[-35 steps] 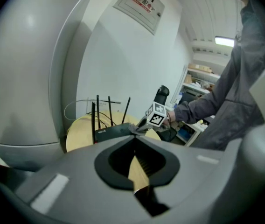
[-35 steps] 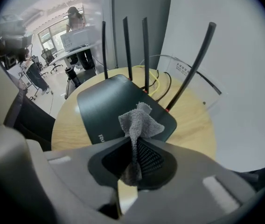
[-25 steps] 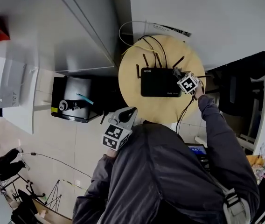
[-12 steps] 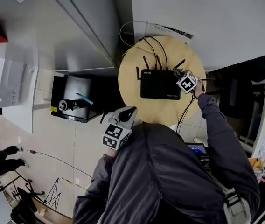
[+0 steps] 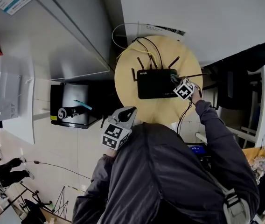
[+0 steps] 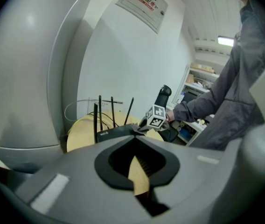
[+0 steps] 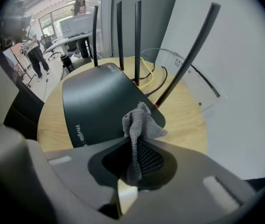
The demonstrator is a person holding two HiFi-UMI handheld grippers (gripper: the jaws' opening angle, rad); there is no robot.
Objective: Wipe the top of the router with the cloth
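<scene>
Cloth [image 7: 139,125] clamped in right gripper [image 7: 131,169], loose tuft poking forward over router [image 7: 100,101] corner, likely poised to drag across top. Router sits mid round table [image 5: 156,113], antennas at back. Left gripper [image 5: 119,130] parked near chest, jaws together, empty, seemingly idle. Head view gives layout, cloth barely visible; right gripper view shows grip plainly.

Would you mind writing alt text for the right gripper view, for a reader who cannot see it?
The right gripper is shut on a grey cloth, whose free end sticks up over the near corner of a black router. The router, with four thin antennas and cables behind it, lies on a round wooden table.
</scene>
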